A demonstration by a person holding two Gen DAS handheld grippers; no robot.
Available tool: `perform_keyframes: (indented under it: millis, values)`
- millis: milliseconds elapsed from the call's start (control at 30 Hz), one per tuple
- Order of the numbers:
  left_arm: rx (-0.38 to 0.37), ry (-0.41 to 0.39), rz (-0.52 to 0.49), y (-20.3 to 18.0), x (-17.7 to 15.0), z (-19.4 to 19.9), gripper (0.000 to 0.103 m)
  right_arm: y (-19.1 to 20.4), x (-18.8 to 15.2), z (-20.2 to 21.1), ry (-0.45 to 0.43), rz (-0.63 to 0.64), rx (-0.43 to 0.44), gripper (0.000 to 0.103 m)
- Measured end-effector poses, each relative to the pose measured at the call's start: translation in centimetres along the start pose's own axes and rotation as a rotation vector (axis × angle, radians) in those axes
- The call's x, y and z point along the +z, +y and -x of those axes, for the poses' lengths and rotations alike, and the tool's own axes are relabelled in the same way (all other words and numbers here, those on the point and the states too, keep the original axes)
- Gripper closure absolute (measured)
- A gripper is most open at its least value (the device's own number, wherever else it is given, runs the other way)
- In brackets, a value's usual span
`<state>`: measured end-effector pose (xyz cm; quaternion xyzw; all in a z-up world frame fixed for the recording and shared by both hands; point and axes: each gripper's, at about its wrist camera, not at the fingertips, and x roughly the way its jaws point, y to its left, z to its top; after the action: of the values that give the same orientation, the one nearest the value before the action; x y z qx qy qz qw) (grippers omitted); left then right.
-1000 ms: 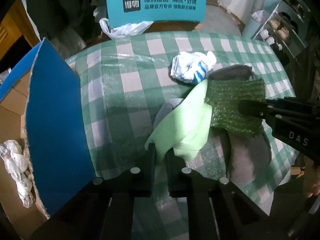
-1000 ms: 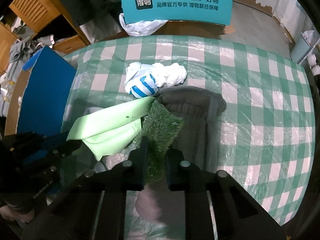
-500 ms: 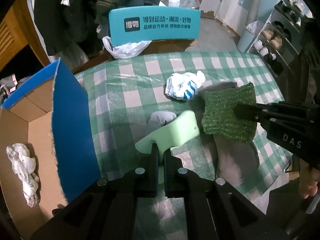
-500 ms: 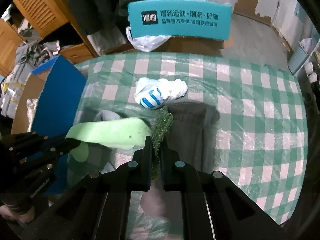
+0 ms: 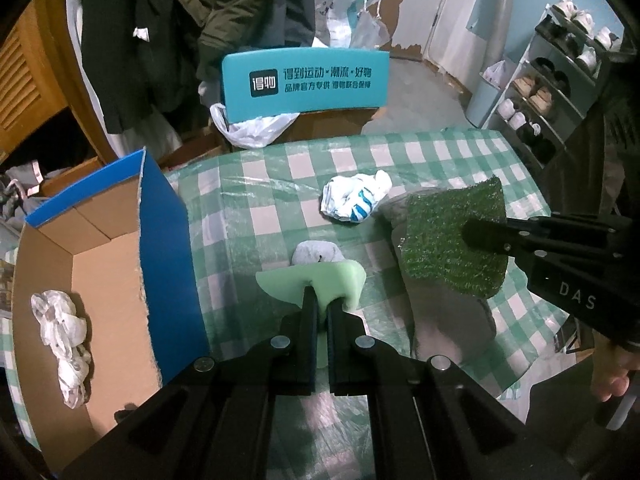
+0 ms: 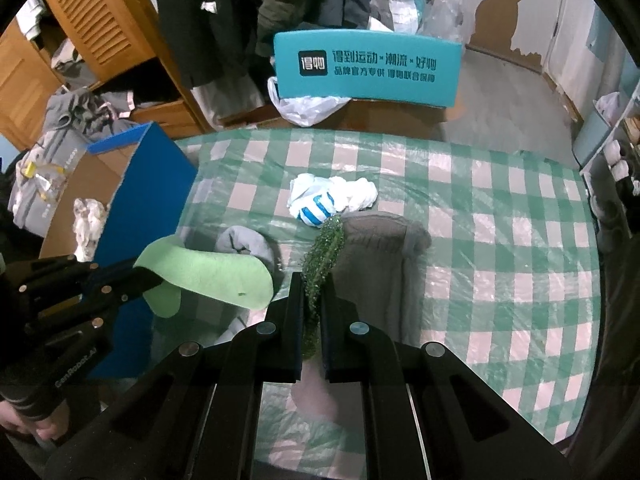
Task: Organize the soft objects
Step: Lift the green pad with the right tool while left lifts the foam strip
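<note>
My left gripper (image 5: 321,300) is shut on a light green foam sheet (image 5: 340,278) that it holds above the checked table. From the right wrist view the same sheet (image 6: 212,276) curls out of that gripper (image 6: 154,280) at the left. My right gripper (image 6: 312,284) is shut on a dark green turf mat (image 6: 322,252), seen edge on; in the left wrist view the mat (image 5: 444,236) hangs flat from the right gripper (image 5: 476,234). On the table lie a crumpled white and blue bag (image 5: 354,200), a grey rolled cloth (image 5: 316,252) and a grey garment (image 6: 380,264).
A cardboard box with blue flaps (image 5: 112,264) stands open at the table's left and holds a crumpled white bag (image 5: 64,332). A teal chair back (image 5: 306,80) is beyond the far edge. Shoe shelves (image 5: 560,80) stand at the right, hanging coats (image 5: 172,28) behind.
Both grippers have risen, lifting the foam sheet and the turf mat off the grey garment. More of the box's inside and the room beyond has come into view.
</note>
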<state>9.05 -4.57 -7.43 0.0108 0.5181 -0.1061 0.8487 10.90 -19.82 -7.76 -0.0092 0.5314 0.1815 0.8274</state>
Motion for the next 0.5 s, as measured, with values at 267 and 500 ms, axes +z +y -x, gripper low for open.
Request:
perform_keyframes:
  millis: [267, 500]
  values:
    - [0.002, -0.038, -0.002, -0.4, -0.2, 1.7, 0.099, 0.2, -0.6, 1.9, -0.034, 0.004, 0.000, 0.097]
    - [0.003, -0.074, -0.002, -0.5, -0.4, 3.3, 0.099, 0.7, -0.9, 3.3, -0.058, 0.010, -0.002, 0.097]
